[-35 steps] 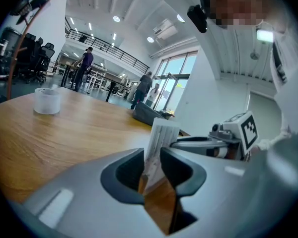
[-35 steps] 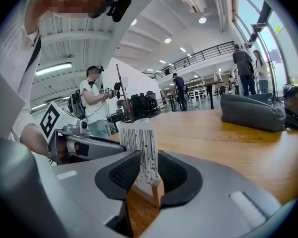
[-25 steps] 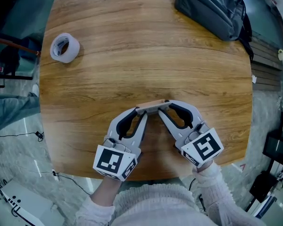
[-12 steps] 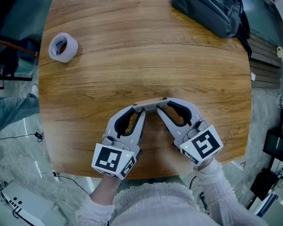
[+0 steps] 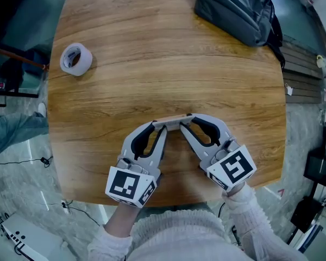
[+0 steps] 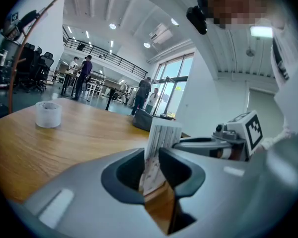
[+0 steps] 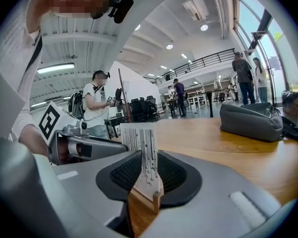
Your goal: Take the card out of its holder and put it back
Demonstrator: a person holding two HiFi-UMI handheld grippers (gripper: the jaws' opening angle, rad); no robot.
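A small wooden card holder [image 5: 173, 122] sits near the front of the table [image 5: 152, 48], with a pale card [image 6: 161, 138] printed with thin dark lines standing upright in it. My left gripper [image 5: 160, 127] comes in from the left and is shut on the holder's left end, the card rising between its jaws. My right gripper [image 5: 187, 122] comes in from the right. Its jaws are closing with the card [image 7: 139, 143] between them, and both pads touch it. The wooden holder [image 7: 155, 200] shows just below the pads.
A roll of clear tape [image 5: 75, 59] lies at the table's far left. A dark bag [image 5: 236, 10] rests at the far right corner. Both grippers work close to the table's front edge. Several people stand in the hall beyond.
Both grippers and the holder keep their places on the table. Only the head view has shifted slightly.
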